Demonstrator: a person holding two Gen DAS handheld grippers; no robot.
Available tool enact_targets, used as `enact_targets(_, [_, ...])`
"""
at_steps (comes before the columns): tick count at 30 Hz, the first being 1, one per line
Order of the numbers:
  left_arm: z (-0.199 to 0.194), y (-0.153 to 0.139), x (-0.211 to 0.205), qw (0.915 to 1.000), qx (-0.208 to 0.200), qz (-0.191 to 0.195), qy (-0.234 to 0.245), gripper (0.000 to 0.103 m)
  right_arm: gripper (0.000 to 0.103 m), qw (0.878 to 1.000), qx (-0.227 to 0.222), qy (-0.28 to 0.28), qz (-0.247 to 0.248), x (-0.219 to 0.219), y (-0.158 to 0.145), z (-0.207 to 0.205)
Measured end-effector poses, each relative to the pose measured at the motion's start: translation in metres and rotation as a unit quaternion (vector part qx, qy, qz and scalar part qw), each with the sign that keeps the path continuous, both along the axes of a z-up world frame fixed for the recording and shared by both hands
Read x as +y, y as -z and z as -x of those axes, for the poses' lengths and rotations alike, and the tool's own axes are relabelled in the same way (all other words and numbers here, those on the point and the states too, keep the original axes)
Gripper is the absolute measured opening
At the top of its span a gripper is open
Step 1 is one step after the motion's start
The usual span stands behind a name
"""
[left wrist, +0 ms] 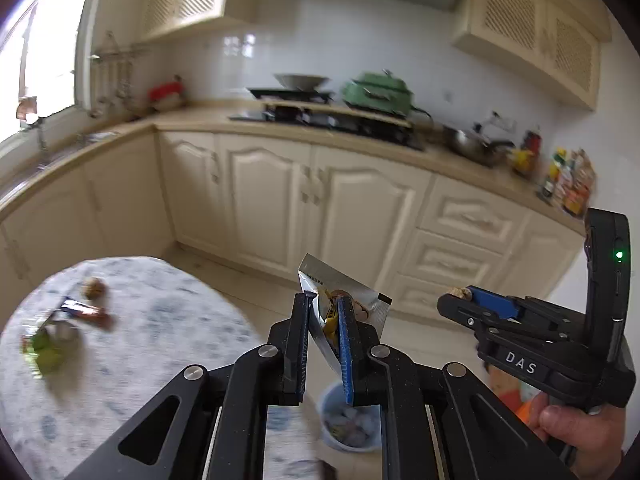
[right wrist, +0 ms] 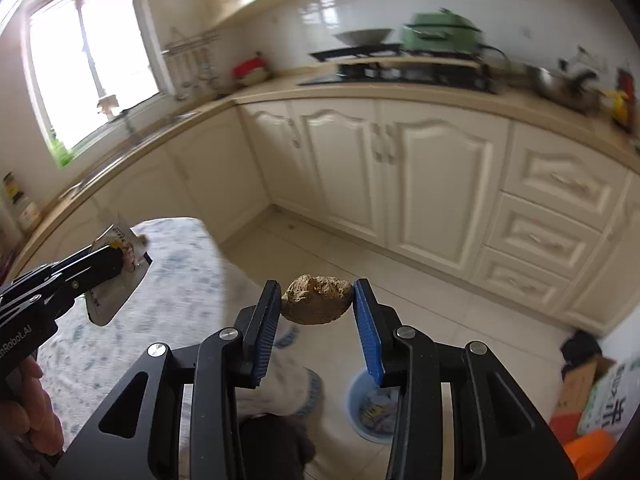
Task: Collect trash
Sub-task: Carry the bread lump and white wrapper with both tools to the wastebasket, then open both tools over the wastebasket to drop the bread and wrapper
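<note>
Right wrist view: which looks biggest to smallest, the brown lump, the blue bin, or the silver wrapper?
1. Brown lump, though it sits nearest the camera, which inflates it.
2. Silver wrapper and blue bin: both partly hidden by a gripper and look alike, so unranked.

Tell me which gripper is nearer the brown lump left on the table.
Left. The left gripper, shut on a silver wrapper, hangs just off the table edge nearest the brown lump; the right gripper is farther out over the floor.

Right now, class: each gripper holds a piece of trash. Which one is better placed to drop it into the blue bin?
Probably the left gripper: its snack wrapper appears nearly over the blue bin; the right gripper with its brown lump looks offset.
</note>
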State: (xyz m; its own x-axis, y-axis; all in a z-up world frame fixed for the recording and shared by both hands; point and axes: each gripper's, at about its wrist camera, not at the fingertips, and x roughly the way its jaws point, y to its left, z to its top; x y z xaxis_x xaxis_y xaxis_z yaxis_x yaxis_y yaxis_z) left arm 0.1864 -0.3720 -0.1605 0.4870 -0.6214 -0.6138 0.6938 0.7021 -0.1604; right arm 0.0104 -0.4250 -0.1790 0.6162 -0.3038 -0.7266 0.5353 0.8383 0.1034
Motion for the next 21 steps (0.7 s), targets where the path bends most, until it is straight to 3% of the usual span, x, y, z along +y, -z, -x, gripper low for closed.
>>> enact_targets(4, [0.0,0.036,-0.056,0.9972,0.048,-0.03,0.05,0.01,0.038,0.998,0.026,0.052,-0.022,-0.043,0.028,0.032])
enact_targets(9, [0.0,0.089,-0.114,0.9862,0.115,-0.078,0.09,0.01,0.038,0.991,0.069,0.092,-0.072,-0.088,0.086,0.055])
enact_targets(14, [-0.005,0.136,-0.152,0.9726,0.166,-0.126,0.103,0.01,0.038,0.982,0.095,0.107,-0.125,-0.116,0.139,0.065])
enact_targets(21, [-0.026,0.179,-0.192,0.9519,0.23,-0.168,0.112,0.012,0.041,0.97,0.125,0.12,-0.173,-0.14,0.191,0.062])
